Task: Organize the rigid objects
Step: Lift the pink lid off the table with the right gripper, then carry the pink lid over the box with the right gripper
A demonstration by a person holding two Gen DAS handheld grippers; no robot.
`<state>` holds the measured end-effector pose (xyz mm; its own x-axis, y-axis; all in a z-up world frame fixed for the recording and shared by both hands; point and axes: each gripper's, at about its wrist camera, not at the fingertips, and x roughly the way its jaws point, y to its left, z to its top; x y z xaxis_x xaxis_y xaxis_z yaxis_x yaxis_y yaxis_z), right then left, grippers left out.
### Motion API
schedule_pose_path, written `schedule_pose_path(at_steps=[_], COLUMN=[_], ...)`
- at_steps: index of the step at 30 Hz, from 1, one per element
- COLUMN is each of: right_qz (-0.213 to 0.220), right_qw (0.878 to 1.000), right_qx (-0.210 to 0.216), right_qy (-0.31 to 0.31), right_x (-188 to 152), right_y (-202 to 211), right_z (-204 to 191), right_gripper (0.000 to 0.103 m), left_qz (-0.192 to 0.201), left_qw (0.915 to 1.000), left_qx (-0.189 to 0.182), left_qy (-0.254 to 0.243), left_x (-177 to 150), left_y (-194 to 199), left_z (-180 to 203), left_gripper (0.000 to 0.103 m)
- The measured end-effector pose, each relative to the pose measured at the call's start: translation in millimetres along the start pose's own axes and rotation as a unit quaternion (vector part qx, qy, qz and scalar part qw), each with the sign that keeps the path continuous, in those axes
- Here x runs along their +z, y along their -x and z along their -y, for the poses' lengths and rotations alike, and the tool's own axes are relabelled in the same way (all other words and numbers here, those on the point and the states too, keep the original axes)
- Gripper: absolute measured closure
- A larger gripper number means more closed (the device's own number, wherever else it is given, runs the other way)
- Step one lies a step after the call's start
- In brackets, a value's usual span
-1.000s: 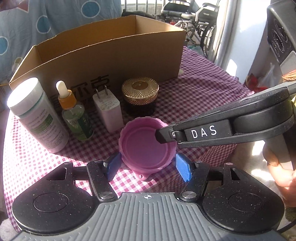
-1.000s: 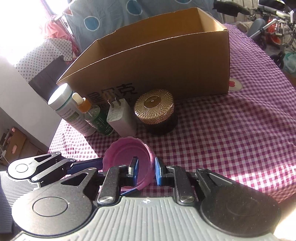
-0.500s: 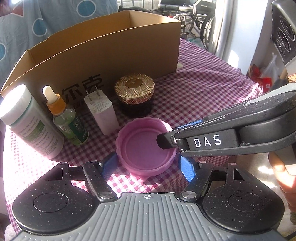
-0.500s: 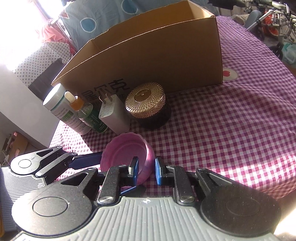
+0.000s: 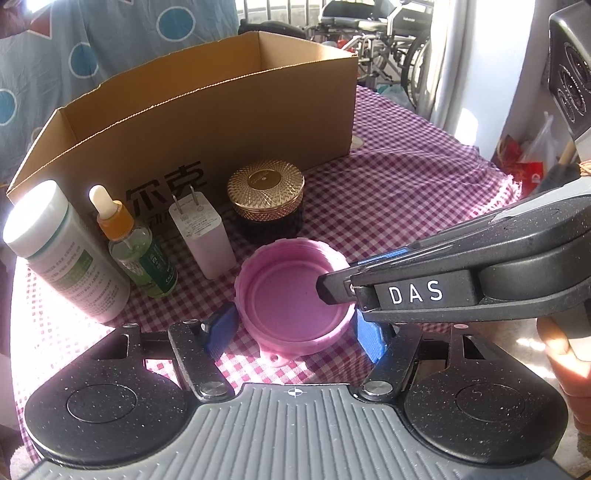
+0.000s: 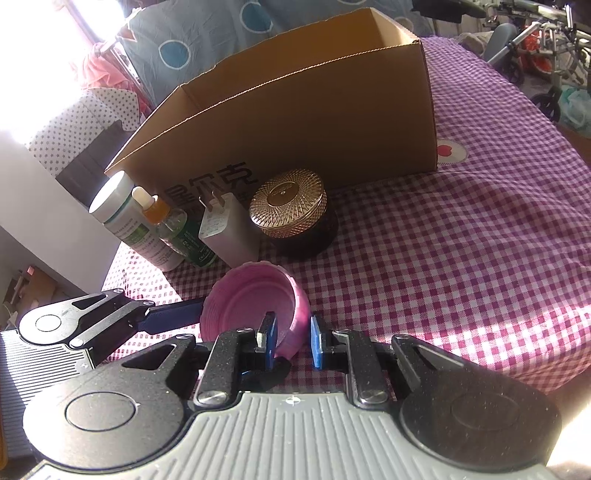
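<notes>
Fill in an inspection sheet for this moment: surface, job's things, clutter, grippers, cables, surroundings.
Surface: purple checked tablecloth, partly sunlit.
Job's things: open cardboard box; in a row before it a white bottle, dropper bottle, white plug adapter and gold-lidded jar; pink lid nearest, hollow side up.
Clutter: nothing seen.
Grippers: right gripper shut on the pink lid's rim, one finger inside, one outside; left gripper straddles the lid, jaws closing, pads apparently not yet pressing.
Cables: nothing seen.
Surroundings: blue cloth with circles, wheelchair, dotted fabric.
</notes>
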<state>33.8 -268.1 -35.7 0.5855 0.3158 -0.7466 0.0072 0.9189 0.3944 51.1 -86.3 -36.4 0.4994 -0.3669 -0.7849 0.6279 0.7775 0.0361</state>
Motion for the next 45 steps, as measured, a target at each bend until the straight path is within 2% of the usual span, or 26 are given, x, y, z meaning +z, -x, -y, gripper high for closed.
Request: schedule_pose_path(at_steps=[12, 27, 37, 41, 45], right_qz=[0.039, 0.124, 0.154, 0.152, 0.138], right_qw=[0.999, 0.990, 0.981, 0.979, 0.979], right_qx=[-0.005, 0.007, 0.022, 0.027, 0.032], right_qy=[0.014, 0.062, 0.113, 0.130, 0.145], right_x=[0, 21, 66, 92, 126], right_y=[30, 80, 100, 100, 92], right_z=[-19, -54, -80, -88, -95], right_gripper=[0.082, 0.082, 0.082, 0.082, 0.082], left_qz=[0.041, 0.123, 0.171, 0.177, 0.165], left_qw=[0.9991, 0.9919, 0.9839, 0.9828, 0.9845], left_qx=[-0.001, 0.021, 0.035, 0.037, 0.039], left_qy=[0.008, 0.022, 0.036, 0.041, 0.043], left_x=[2, 26, 62, 81, 105], left_y=[31, 82, 105, 109, 105], left_z=[-1, -8, -28, -40, -55], left_gripper=[0.035, 0.035, 0.034, 0.034, 0.034])
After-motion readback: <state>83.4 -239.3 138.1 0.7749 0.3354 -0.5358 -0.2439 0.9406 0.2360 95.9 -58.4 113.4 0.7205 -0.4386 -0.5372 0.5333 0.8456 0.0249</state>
